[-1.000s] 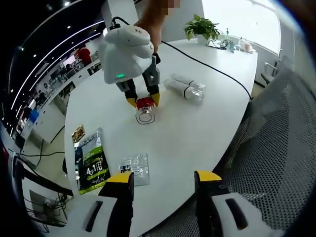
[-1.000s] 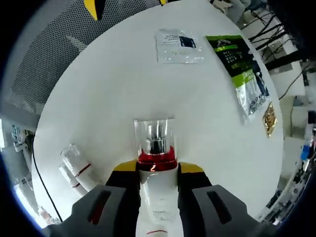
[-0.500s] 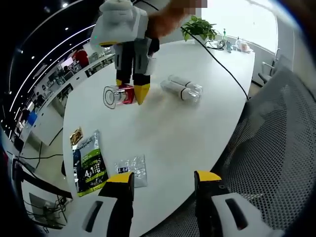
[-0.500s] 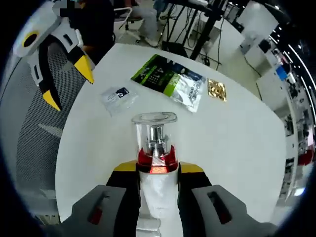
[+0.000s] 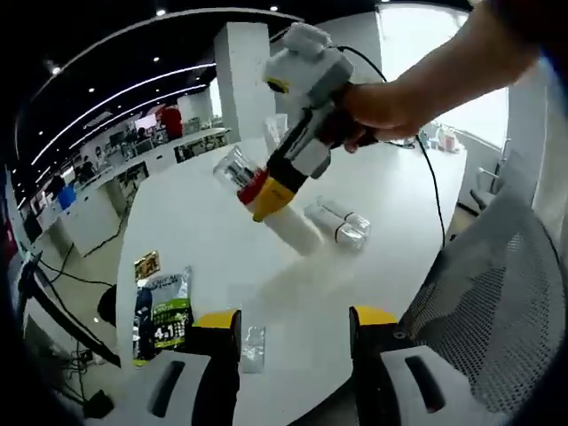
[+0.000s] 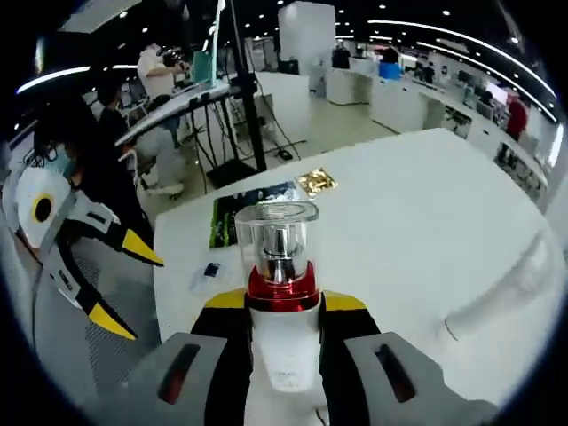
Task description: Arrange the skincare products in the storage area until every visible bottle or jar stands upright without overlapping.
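From the left gripper view, the right gripper has come up off the white table since a second ago — back then it was pressed down at the tabletop with the pump bottle lying flat, and now it carries that bottle in the air, tilted, its clear cap toward the upper left and its white body slanting down to the right. The person's hand grips the handle. Two clear-capped bottles lie on their sides just beyond, touching each other, so they are not yet dealt with. A green pouch and a small clear sachet sit near the table's edge. The left gripper waits low with its jaws spread and nothing between them.

In the right gripper view, the jaws pinch the bottle just below its red collar, the cap pointing straight ahead. The left gripper shows off to the left, spread, beside the mesh chair. The pouch and a gold packet lie on the table ahead.

So the lift is done — I'd judge the next need is to turn the bottle base-down and stand it clear of the other two.
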`<action>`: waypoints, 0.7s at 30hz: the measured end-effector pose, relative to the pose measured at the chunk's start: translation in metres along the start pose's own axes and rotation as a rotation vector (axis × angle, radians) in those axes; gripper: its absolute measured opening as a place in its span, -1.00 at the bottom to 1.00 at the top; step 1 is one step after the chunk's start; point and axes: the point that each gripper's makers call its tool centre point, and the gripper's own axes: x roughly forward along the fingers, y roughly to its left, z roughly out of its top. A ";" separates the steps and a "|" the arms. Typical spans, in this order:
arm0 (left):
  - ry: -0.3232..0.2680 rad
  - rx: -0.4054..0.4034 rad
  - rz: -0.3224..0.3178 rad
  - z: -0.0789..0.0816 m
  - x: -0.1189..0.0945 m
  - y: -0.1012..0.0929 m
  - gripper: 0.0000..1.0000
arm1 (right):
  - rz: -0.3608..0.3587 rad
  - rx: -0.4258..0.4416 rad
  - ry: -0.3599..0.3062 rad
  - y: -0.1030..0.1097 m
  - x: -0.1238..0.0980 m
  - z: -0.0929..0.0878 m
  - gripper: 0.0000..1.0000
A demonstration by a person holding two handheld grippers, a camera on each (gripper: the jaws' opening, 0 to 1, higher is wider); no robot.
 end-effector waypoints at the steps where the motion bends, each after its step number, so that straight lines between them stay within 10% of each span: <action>1: -0.011 -0.003 -0.012 0.001 0.000 -0.003 0.01 | -0.004 0.034 -0.040 0.005 -0.006 0.005 -0.50; 6: -0.017 -0.071 -0.074 0.005 -0.001 -0.012 0.06 | 0.002 0.157 -0.198 0.034 -0.032 0.023 -0.50; 10: -0.201 -0.137 -0.104 0.040 -0.015 -0.012 0.05 | 0.000 0.178 -0.272 0.058 -0.050 0.031 -0.50; 21: -0.140 -0.144 -0.232 0.038 -0.013 -0.034 0.06 | 0.005 0.260 -0.432 0.103 -0.081 0.053 -0.49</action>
